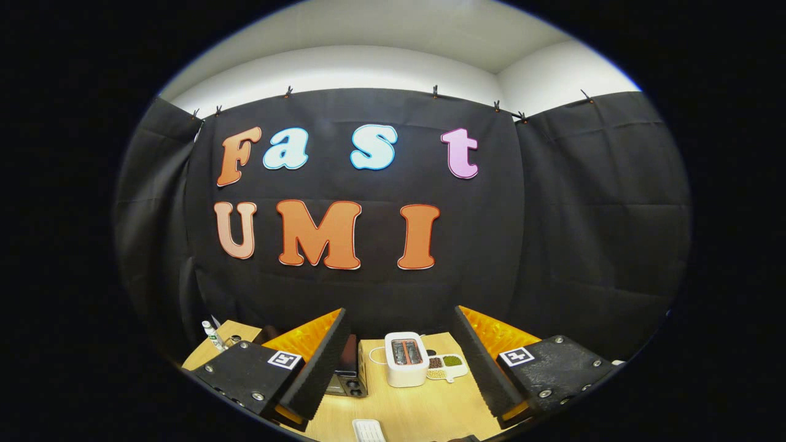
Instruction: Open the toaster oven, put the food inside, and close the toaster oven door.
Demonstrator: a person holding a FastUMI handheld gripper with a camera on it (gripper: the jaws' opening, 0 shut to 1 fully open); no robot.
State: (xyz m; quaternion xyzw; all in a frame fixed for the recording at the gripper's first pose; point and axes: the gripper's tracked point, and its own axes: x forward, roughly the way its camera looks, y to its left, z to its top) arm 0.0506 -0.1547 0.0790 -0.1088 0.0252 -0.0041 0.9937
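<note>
Gripper view: the gripper (398,368) hangs above the wooden table (424,408), its 2 fingers spread wide, gripping nothing. Between them, further along the table, stands a white pop-up toaster (405,360), a small dish of grains (448,364) just beside it. The dark toaster oven (347,376) peeks out by the left finger, door shut.

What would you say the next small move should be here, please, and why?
Probably lower the gripper toward the toaster oven sitting partly behind one finger, beside the white toaster. The fingers stand wide apart, holding nothing, well above the wooden table, so the door is not yet within reach.
</note>
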